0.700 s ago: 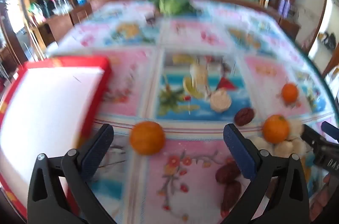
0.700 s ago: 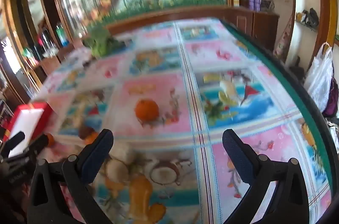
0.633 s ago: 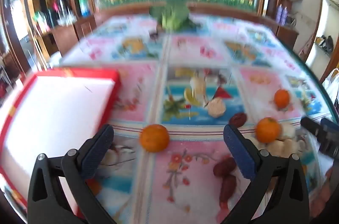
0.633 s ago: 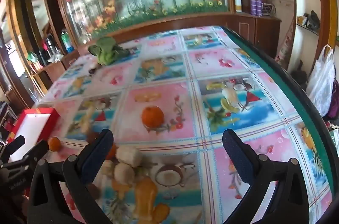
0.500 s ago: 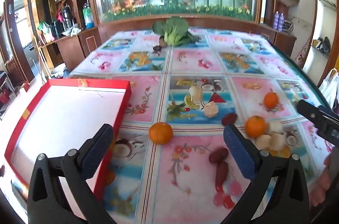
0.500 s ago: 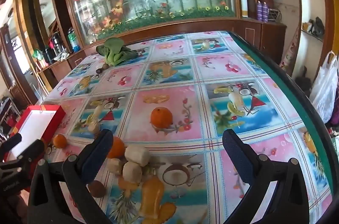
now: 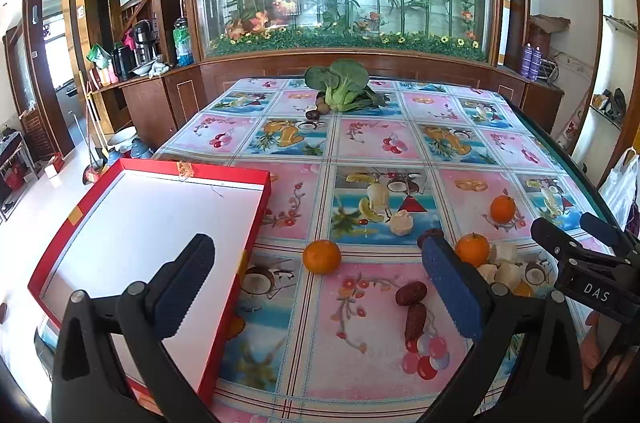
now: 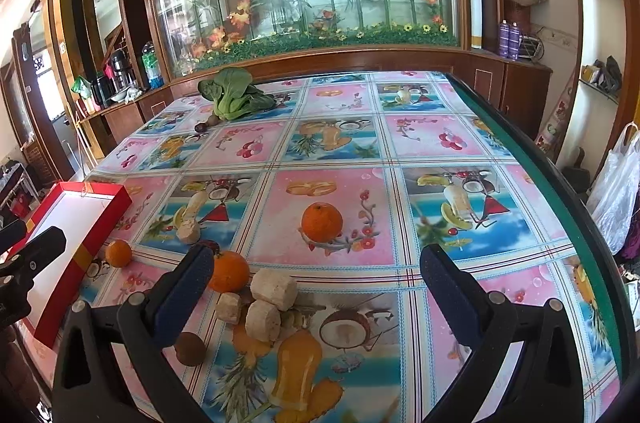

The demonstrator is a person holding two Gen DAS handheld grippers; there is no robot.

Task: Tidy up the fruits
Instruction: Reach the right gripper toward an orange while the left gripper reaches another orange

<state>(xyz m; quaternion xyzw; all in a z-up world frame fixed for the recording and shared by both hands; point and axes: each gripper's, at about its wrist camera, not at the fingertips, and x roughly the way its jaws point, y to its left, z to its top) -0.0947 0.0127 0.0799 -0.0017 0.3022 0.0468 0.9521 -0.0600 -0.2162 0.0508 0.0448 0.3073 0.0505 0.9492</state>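
Three oranges lie on the patterned tablecloth: one point(image 7: 321, 256) ahead of my left gripper point(image 7: 316, 287), one point(image 7: 472, 249) by its right finger, one point(image 7: 503, 208) farther right. Brown dates point(image 7: 411, 293) and pale fruit chunks point(image 7: 502, 265) lie nearby. An empty red tray point(image 7: 256, 223) with a white floor sits at the left. My right gripper point(image 8: 316, 283) is open above the chunks point(image 8: 273, 288), an orange point(image 8: 229, 271) and a brown round fruit point(image 8: 190, 348); another orange point(image 8: 321, 219) lies ahead. Both grippers are open and empty.
A leafy green vegetable point(image 7: 340, 87) with small brown fruits point(image 7: 320, 108) lies at the table's far end. The table's green edge point(image 8: 560, 191) runs along the right. A wooden cabinet and glass flower display stand behind. The right gripper shows in the left wrist view point(image 7: 576, 255).
Both views have risen and pulled back and the blur has cleared. The oranges and tray now sit farther ahead. Nothing was taken hold of.
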